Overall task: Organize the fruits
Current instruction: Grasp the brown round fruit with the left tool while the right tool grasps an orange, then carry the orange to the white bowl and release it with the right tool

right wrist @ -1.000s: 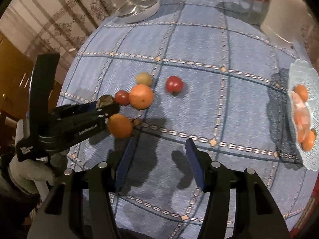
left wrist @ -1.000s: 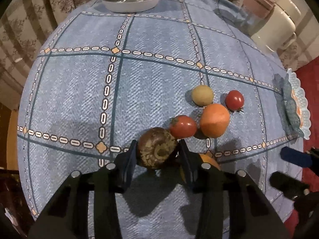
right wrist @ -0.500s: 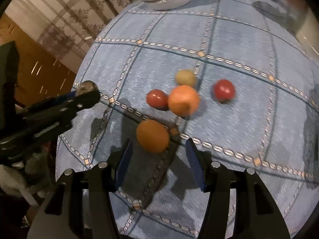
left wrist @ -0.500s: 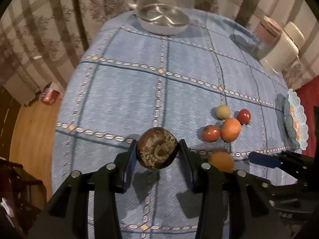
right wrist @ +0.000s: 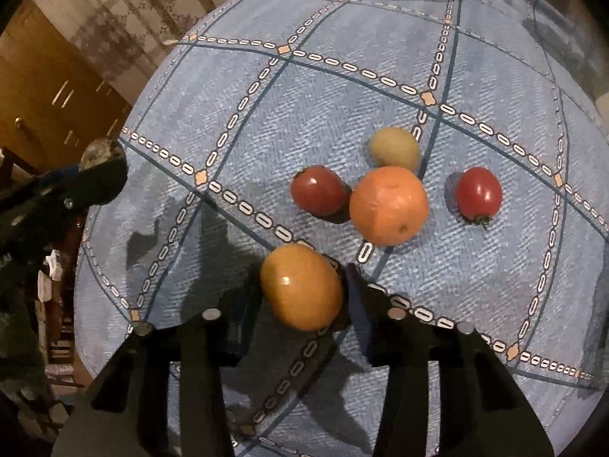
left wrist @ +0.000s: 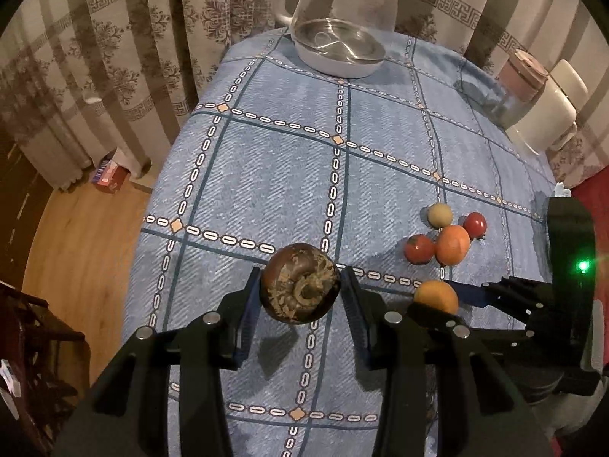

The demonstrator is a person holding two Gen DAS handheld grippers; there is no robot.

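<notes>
My left gripper point(left wrist: 300, 285) is shut on a dark brown mangosteen point(left wrist: 300, 282) and holds it above the blue tablecloth near the table's left edge. My right gripper point(right wrist: 302, 289) is open, its fingers on either side of an orange persimmon point(right wrist: 302, 285) that lies on the cloth; the persimmon also shows in the left wrist view point(left wrist: 436, 297). Beyond it lie a large orange point(right wrist: 388, 205), a red tomato point(right wrist: 319, 190), a second red tomato point(right wrist: 477, 194) and a yellow-green fruit point(right wrist: 396, 148).
A glass kettle on a white base point(left wrist: 338, 49) stands at the table's far end. A jar with a pink lid point(left wrist: 521, 80) and a white container point(left wrist: 548, 114) stand at the far right. The table edge and wooden floor point(left wrist: 76, 247) are to the left.
My left gripper has risen and drawn back to the left with the mangosteen. My right gripper has moved forward so its fingers now flank the persimmon.
</notes>
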